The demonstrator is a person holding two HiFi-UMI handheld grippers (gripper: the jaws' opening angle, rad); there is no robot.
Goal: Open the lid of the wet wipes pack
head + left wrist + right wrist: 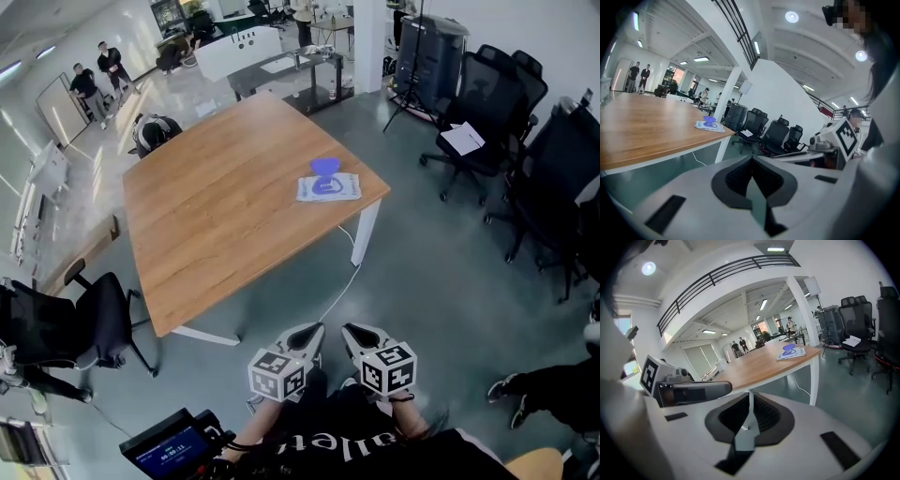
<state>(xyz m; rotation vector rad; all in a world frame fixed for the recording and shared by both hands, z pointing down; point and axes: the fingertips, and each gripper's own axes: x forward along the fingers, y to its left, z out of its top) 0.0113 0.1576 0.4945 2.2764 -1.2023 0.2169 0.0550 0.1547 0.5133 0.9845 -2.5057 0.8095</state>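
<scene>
Left gripper (309,331) is held low in front of the person, and its jaws are pressed together with nothing between them; the shells are smooth pale grey plastic and the inner pads are black and ribbed. It carries a marker cube (277,373) with black-and-white square patterns. Just beside it, the right gripper (355,334) is of the same build and is also clenched and empty. Under both, white letters on a black shirt (370,441) are seen only partly and cannot be read. At the far left stands a black office chair (80,323). Next comes the table (216,206), with a warm wood-grain top and white legs, on a glossy grey floor (422,281); a thin white cable (342,286) runs under it. The wet wipes pack (328,187) lies flat on the table near its right corner, well apart from both grippers. It is a soft white-and-blue pouch, its print too small to read, and its rounded blue lid (325,168) is flipped up. Black mesh office chairs (487,103) stand at the right.
</scene>
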